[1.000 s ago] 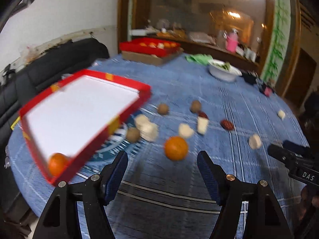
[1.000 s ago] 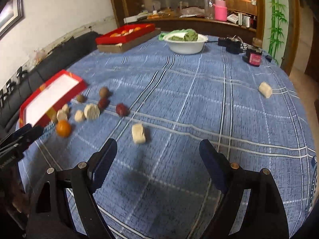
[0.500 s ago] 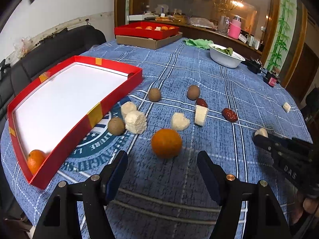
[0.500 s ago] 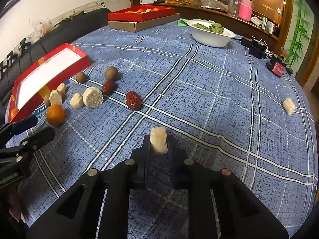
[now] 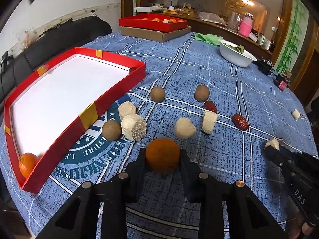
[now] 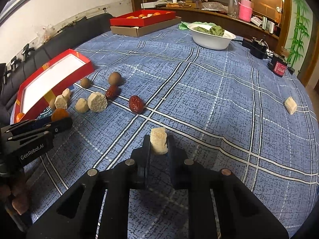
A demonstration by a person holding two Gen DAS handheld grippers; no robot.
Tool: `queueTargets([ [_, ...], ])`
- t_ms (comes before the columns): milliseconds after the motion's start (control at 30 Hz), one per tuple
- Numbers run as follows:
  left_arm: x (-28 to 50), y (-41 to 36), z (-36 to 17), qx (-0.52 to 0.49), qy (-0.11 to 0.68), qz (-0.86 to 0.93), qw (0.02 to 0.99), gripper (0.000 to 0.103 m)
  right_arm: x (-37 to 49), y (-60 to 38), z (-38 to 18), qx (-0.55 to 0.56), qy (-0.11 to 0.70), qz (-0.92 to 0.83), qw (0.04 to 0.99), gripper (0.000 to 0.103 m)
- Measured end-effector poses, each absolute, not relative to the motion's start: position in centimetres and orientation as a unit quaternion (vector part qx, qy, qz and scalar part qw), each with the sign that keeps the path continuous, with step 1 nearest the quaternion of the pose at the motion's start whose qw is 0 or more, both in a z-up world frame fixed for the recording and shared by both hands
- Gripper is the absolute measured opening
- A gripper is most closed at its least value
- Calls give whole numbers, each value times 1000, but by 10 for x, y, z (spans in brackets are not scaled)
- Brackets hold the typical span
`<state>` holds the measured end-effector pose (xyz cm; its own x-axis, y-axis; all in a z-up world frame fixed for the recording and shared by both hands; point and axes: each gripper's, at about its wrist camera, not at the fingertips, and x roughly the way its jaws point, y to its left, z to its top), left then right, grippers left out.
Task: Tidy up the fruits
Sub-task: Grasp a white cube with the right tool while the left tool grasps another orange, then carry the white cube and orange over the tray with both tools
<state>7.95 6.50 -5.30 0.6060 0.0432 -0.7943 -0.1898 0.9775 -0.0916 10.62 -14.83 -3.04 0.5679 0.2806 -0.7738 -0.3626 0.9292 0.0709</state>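
An orange rests on the blue checked tablecloth between the fingers of my left gripper. Its jaws are closing, and the pads touch both sides of the orange. My right gripper is shut on a pale fruit chunk just above the cloth. A red tray with a white floor lies at the left, with another orange in its near corner. Loose near it are round brown fruits, red dates and pale chunks.
At the far edge a second red box of fruit sits on a cardboard box. A white bowl of greens and black devices stand at the back right. One pale chunk lies alone far right. A black sofa borders the left.
The right gripper shut on the pale chunk. The left gripper moved forward and down to the orange, and its jaws went from wide open to closing on it.
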Motion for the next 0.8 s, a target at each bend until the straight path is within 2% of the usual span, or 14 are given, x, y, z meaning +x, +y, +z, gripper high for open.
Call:
queueTargets([
  [333,65,52,-54,-68,428,43,900,30,108,-149,-30,-49,430,168,886,14],
  [800,66,43,-55,-48,430,42,901,30,83,-156,-12,-13,387,160,908,14],
])
